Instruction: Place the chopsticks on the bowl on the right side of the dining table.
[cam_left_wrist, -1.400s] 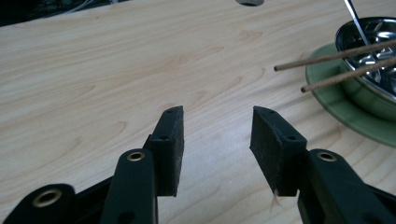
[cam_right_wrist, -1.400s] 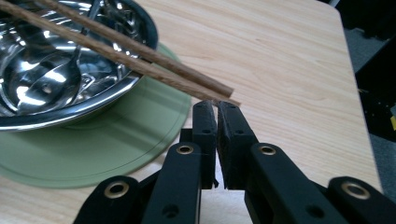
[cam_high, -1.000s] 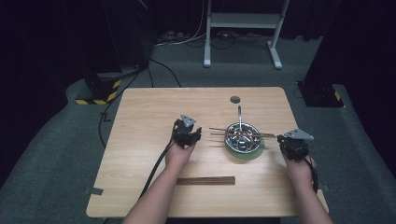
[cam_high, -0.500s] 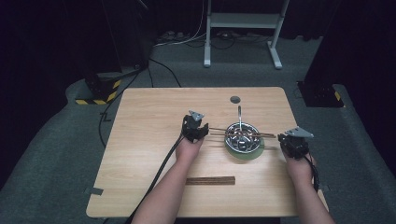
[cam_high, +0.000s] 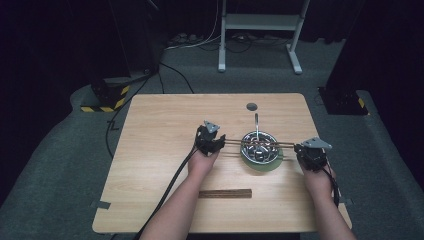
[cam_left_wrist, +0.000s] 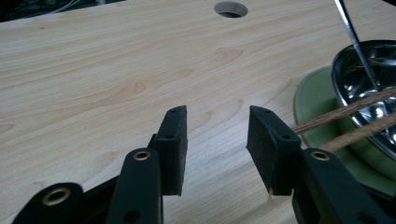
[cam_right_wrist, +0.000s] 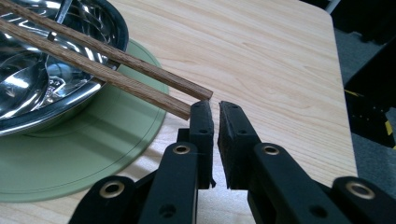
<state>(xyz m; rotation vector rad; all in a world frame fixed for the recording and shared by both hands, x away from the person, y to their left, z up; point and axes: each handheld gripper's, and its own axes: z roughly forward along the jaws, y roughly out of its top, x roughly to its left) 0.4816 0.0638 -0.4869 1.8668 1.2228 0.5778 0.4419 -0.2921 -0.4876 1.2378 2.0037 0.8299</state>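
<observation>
High view showed the table (cam_high: 150, 150), then the steel bowl (cam_high: 260, 145) on its green mat (cam_high: 260, 165) with chopsticks (cam_high: 260, 145) across its rim between your grippers: left gripper (cam_left_wrist: 217, 140) spread beside their ends, right gripper (cam_right_wrist: 215, 135) pressed together, empty; you probably needed a pinch next.

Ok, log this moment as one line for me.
left gripper open beside chopsticks | right gripper shut, empty, at their other ends | chopsticks across steel bowl on green mat
</observation>
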